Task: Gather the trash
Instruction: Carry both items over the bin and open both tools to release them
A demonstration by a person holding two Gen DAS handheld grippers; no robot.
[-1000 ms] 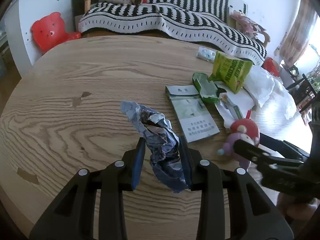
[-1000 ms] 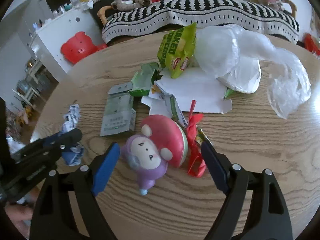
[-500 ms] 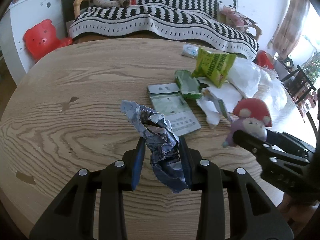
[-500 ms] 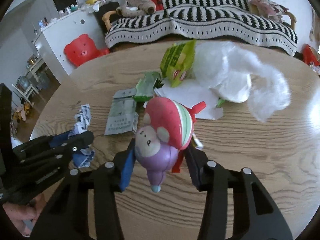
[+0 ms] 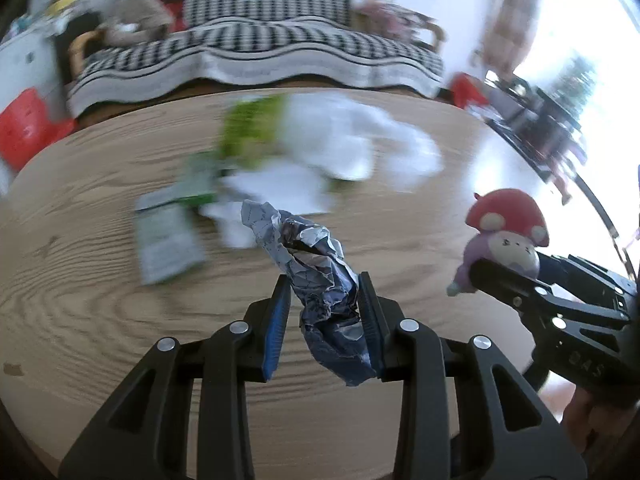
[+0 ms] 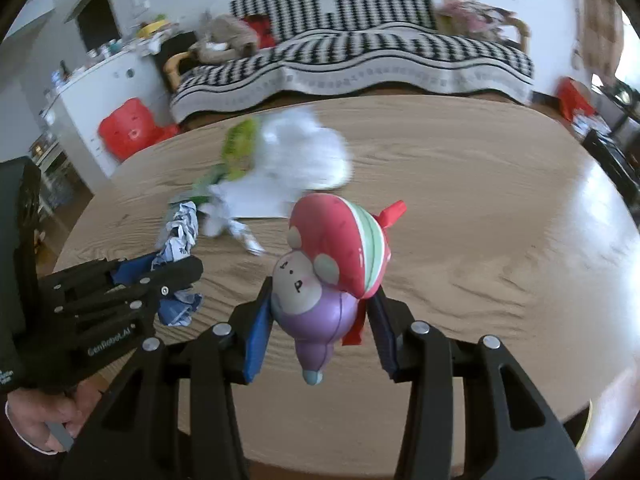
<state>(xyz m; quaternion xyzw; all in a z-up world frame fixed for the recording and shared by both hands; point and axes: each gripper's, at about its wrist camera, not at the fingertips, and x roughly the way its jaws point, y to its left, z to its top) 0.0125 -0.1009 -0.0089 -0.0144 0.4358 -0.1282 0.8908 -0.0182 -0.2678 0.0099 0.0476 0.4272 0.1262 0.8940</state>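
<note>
left hand-held gripper clamps crumpled paper; right hand-held gripper clamps mushroom toy; red ribbon shows right view only

wooden table, green wrappers, white bag

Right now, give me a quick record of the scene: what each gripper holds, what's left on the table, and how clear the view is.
left gripper: shut on crumpled paper, lifted above table
right gripper: shut on mushroom toy, with a red ribbon
table: wooden; green snack bag, white plastic bag, flat paper packet
view: background blurred by motion
</note>
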